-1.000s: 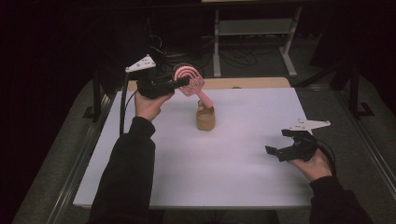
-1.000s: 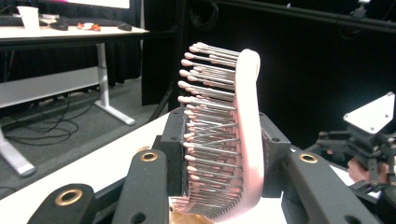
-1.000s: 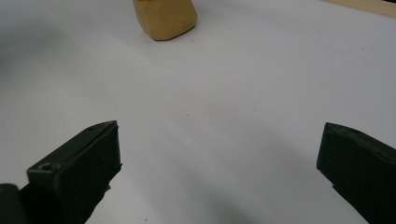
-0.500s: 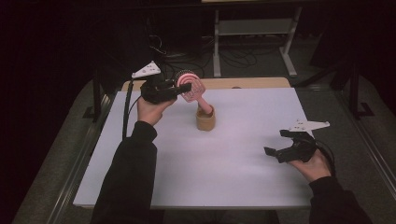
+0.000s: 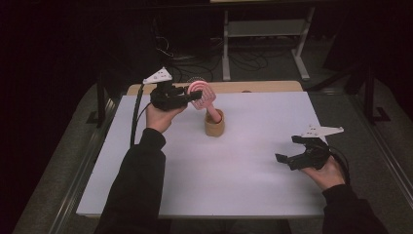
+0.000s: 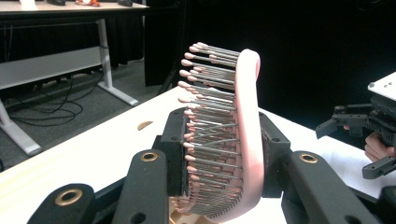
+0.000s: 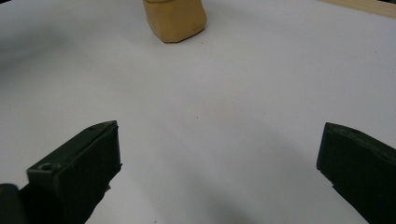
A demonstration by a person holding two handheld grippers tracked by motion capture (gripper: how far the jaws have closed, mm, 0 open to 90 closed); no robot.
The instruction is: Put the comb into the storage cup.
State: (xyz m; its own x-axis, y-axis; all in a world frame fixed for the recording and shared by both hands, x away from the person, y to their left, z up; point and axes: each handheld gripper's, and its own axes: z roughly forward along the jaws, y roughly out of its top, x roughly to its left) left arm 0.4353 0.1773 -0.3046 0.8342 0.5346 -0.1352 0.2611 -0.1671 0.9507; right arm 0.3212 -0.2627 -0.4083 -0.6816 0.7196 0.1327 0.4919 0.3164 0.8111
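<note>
- Upper centre of the high view: our left gripper (image 5: 195, 96) is clenched on the pink hairbrush (image 5: 201, 93), whose handle dips into the tan holder (image 5: 214, 127).
- Lower right: our right gripper (image 5: 290, 156) hangs released above the white table (image 5: 243, 170), nothing between its jaws.

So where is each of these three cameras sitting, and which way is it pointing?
High view: above the person's side, looking forward and down on the white table; both forearms, left gripper, right gripper.
Left gripper view: on the left gripper, looking along its jaws, shut on the pink hairbrush.
Right gripper view: on the right gripper, open, facing the tan holder.
Shared: the high view also has the hairbrush and holder.
</note>
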